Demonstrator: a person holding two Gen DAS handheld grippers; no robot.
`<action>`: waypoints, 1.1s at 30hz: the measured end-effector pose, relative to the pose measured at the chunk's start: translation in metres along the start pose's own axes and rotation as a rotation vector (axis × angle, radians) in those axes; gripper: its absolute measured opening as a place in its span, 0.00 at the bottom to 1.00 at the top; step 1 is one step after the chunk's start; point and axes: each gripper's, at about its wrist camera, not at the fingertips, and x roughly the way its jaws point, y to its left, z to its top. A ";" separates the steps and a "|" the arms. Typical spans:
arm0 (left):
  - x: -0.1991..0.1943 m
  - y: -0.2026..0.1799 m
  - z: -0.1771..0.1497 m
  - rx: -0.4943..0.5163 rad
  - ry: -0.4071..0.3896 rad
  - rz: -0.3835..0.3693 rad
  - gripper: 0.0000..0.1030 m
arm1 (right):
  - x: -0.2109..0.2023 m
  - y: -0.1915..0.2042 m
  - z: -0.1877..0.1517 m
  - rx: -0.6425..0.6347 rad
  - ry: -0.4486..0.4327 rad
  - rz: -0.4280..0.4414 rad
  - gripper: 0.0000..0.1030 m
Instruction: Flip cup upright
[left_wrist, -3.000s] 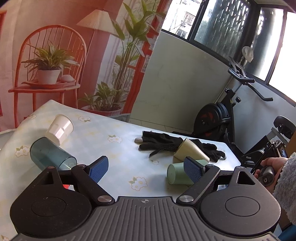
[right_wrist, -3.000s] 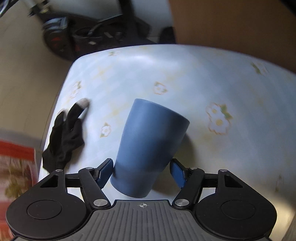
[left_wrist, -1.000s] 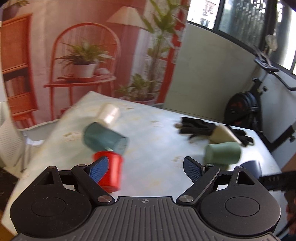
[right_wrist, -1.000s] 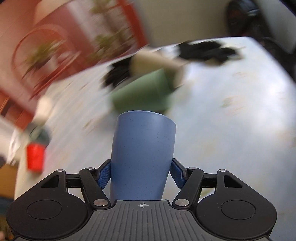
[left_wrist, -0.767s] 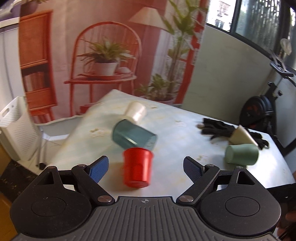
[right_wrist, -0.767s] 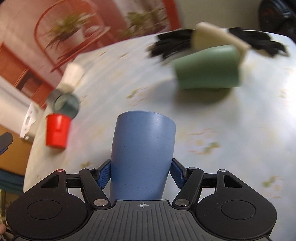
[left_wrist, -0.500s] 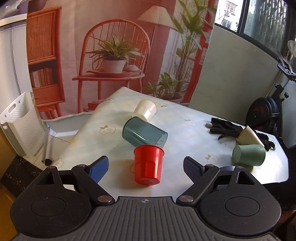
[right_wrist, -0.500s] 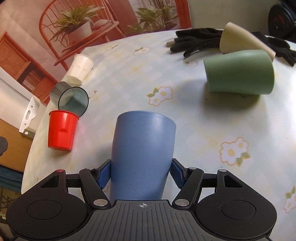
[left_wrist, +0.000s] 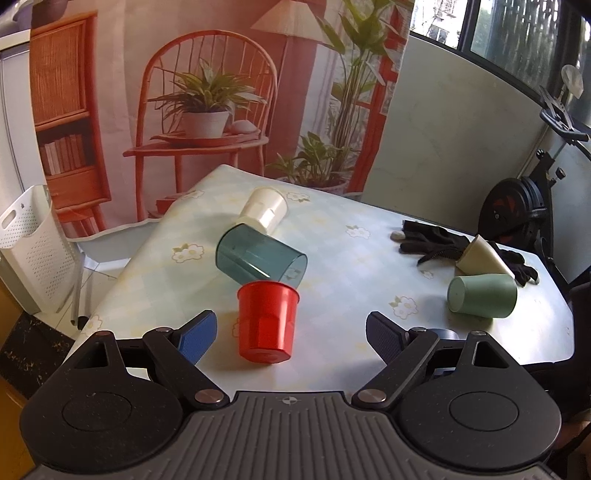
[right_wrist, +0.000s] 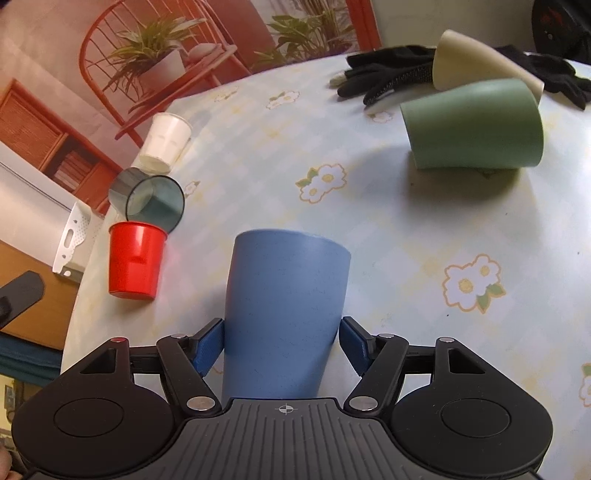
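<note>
A blue cup (right_wrist: 284, 314) stands upright on the flowered table (right_wrist: 424, 229), between the fingers of my right gripper (right_wrist: 282, 345). The jaws stand slightly apart from its sides, a small gap showing at the right pad (right_wrist: 352, 341). A sliver of the blue cup (left_wrist: 445, 333) shows behind my left gripper's right finger. My left gripper (left_wrist: 291, 334) is open and empty, held over the table's near edge with an upright red cup (left_wrist: 266, 321) ahead between its fingers.
A teal see-through cup (left_wrist: 258, 258), a white cup (left_wrist: 263, 210), a green cup (left_wrist: 482, 295) and a cream cup (left_wrist: 480, 254) lie on their sides. Black gloves (left_wrist: 432, 240) lie at the far right. A white basket (left_wrist: 33, 243) stands left of the table.
The right gripper turned the blue cup from lying to upright and set it on the table; its jaws have now eased off slightly. The left gripper pulled back and swung left.
</note>
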 end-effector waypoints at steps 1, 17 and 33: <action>0.000 -0.001 0.001 0.000 0.001 -0.002 0.87 | -0.003 0.000 0.001 -0.003 -0.008 0.001 0.65; 0.037 -0.050 -0.004 0.067 0.144 -0.176 0.87 | -0.083 -0.034 -0.011 -0.125 -0.310 -0.183 0.74; 0.109 -0.067 -0.016 0.069 0.365 -0.127 0.81 | -0.112 -0.102 -0.037 0.027 -0.372 -0.234 0.74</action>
